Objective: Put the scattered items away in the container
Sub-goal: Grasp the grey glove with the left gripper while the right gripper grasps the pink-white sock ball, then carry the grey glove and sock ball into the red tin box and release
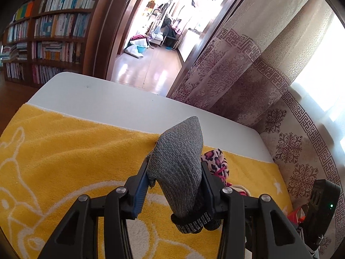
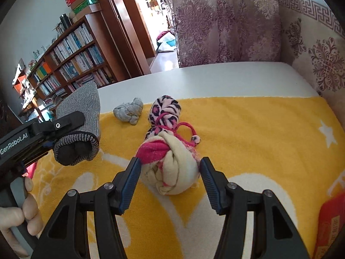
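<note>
My left gripper is shut on a grey knit sock bundle and holds it above the yellow towel; the sock also shows in the right wrist view. My right gripper is open, its fingers on either side of a cream and pink rolled sock lying on the towel. A pink leopard-print sock bundle lies just beyond it, also in the left wrist view. A small grey knotted sock lies at the towel's far edge.
The towel covers a white table set against a patterned curtain. A red container edge shows at the lower right. A bookshelf and a doorway stand beyond the table.
</note>
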